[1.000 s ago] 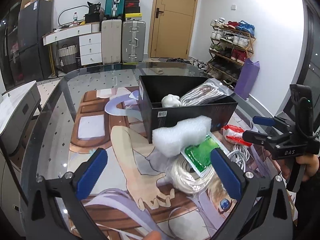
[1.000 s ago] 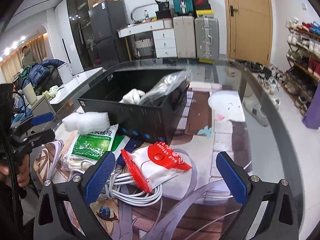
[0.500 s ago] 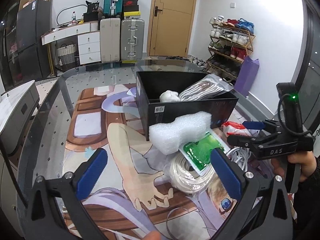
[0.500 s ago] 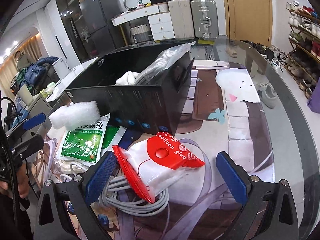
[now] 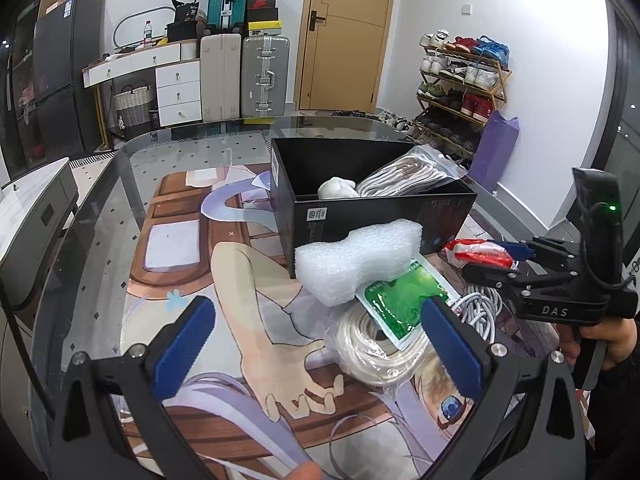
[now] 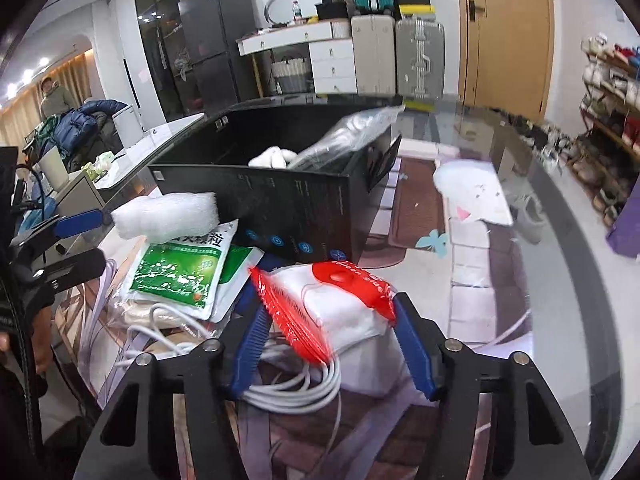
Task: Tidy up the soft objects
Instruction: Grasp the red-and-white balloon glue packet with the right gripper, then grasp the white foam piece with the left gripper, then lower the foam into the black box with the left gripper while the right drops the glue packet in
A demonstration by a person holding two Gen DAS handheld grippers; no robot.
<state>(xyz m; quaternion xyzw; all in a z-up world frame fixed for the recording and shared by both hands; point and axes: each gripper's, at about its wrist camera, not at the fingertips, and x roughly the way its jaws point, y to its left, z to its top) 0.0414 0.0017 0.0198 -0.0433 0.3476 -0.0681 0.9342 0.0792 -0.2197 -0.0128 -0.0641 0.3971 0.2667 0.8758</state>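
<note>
Meanwhile, from our left wrist, the left gripper hangs wide open and empty above the worktop, waiting before the foam block that leans on the black box. From our right wrist, the right gripper, jaws just closing, pinches the red-and-white pouch beside the box, presumably to lift it in.

Glossy plastic pouch; matt black cardboard box.
</note>
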